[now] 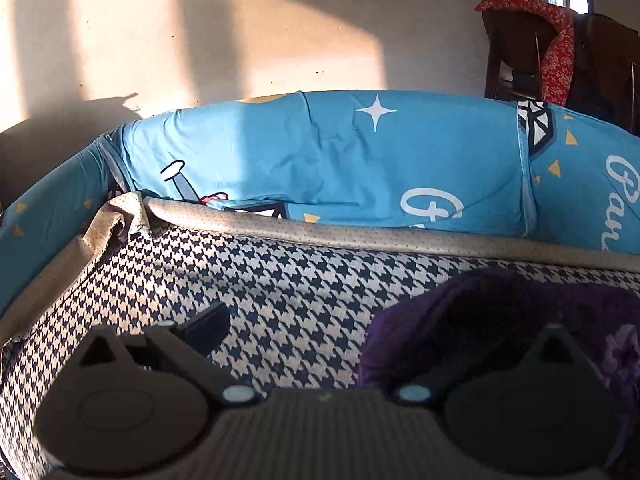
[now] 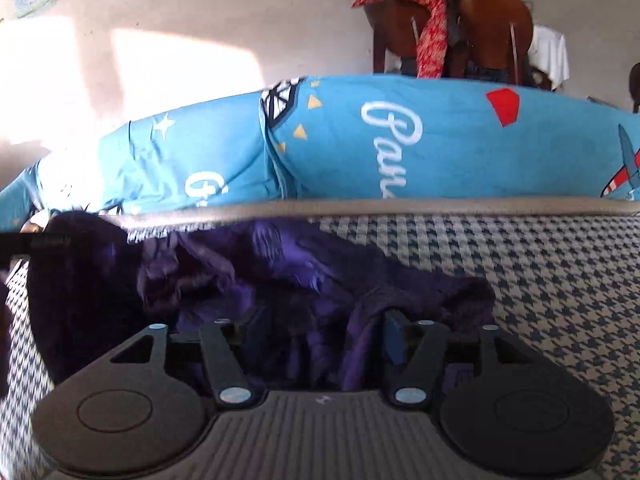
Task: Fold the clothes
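A dark purple garment (image 2: pixel 240 272) lies crumpled on the houndstooth-patterned surface (image 2: pixel 540 280), close to the beige piped edge. My right gripper (image 2: pixel 312 328) sits low over it. Its jaws stand apart, and loose purple folds lie between them and against the blue pad (image 2: pixel 396 336) without being pinched. In the left wrist view the same garment (image 1: pixel 500 312) is at the right. My left gripper (image 1: pixel 380 324) is wide open with only bare houndstooth fabric (image 1: pixel 300 288) between its fingers. Its right finger overlaps the garment's edge.
Blue printed cushions (image 1: pixel 360 160) (image 2: pixel 440 140) line the back behind a beige piped border (image 1: pixel 360 232). A wooden chair with a red patterned cloth (image 2: pixel 432 32) (image 1: pixel 560 52) stands behind them by the sunlit wall. Houndstooth surface extends left and right of the garment.
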